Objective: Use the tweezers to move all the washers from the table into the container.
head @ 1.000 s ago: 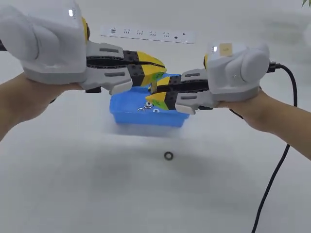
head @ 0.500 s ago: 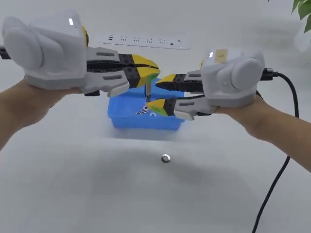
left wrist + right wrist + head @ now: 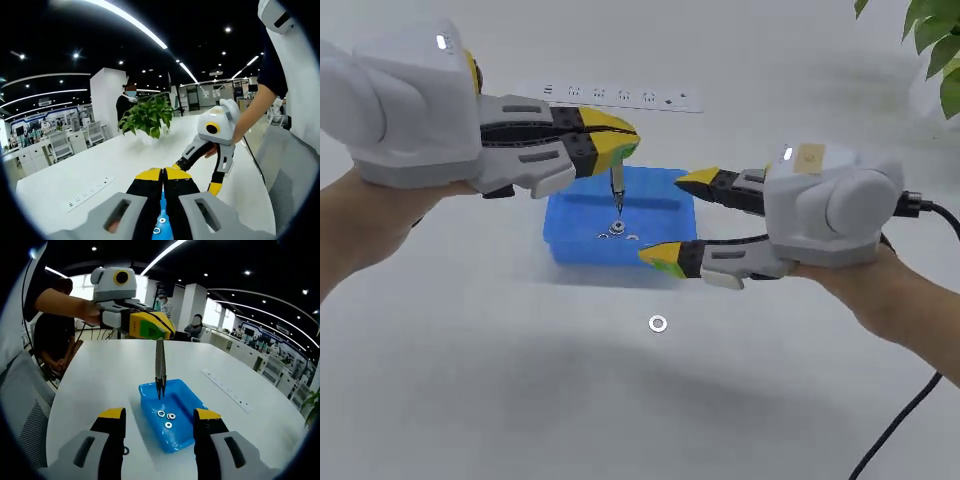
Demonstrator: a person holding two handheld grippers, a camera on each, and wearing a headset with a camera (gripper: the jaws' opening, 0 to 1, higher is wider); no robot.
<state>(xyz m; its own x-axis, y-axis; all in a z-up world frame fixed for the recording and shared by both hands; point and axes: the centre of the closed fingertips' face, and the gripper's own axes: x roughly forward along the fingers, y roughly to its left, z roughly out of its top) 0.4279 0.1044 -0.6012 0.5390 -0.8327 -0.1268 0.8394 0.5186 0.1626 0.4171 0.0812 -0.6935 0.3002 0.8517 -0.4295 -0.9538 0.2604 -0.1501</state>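
Observation:
A blue container [image 3: 665, 203] sits mid-table with three washers [image 3: 617, 232] inside. My left gripper [image 3: 626, 141] is shut on metal tweezers [image 3: 617, 192], which hang straight down with their tips just above those washers. My right gripper [image 3: 668, 218] stands open in front of the container's right side, apart from the tweezers. One washer [image 3: 658, 323] lies on the white table in front of the container. In the right gripper view the tweezers [image 3: 160, 367] point into the container [image 3: 182, 392] above the washers [image 3: 168, 418]. The left gripper view has its jaws closed together, with the right gripper [image 3: 216, 142] beyond.
A white power strip [image 3: 610, 96] lies at the table's far side. A potted plant [image 3: 932, 50] stands at the far right. A black cable [image 3: 905, 425] trails from the right gripper over the table's near right. People stand in the office behind.
My right gripper has opened wide and drawn back to the right, away from the tweezers. The left gripper still holds the tweezers, now hanging lower over the container.

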